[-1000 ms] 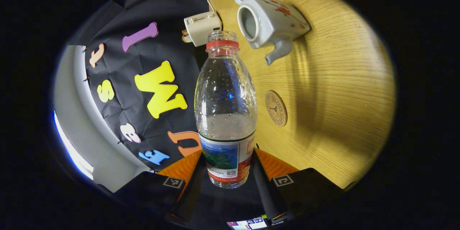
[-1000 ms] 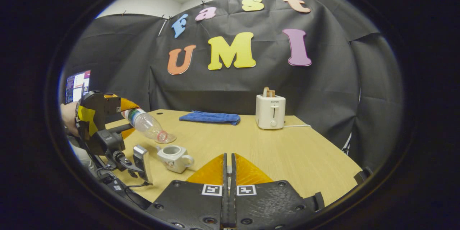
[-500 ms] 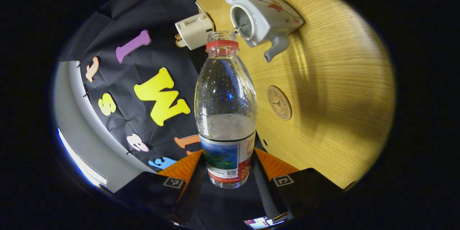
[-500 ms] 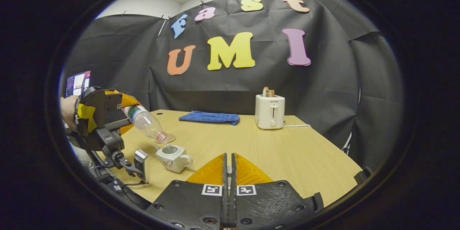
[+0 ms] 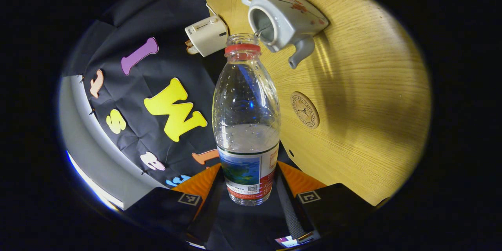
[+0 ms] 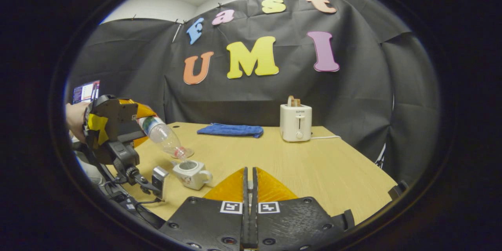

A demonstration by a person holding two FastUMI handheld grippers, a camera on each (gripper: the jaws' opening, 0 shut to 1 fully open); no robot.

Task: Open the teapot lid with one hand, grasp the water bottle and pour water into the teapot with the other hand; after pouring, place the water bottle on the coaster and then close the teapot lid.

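L tool [image 5: 247,188] pinches tilted bottle [image 5: 246,117], pouring into teapot [image 5: 284,21]; R tool [image 6: 249,204] pressed together.

The right gripper [image 6: 249,188] has a black textured body studded with round screws, two square black-and-white markers at twelve o'clock of it, and orange wedge panels behind. The left gripper [image 6: 147,119] is black with yellow tape, orange panels and a trailing cable.

open tabletop [image 6: 313,164] right of teapot [image 6: 191,172], toaster [image 6: 296,123] and cloth [image 6: 230,130] at back
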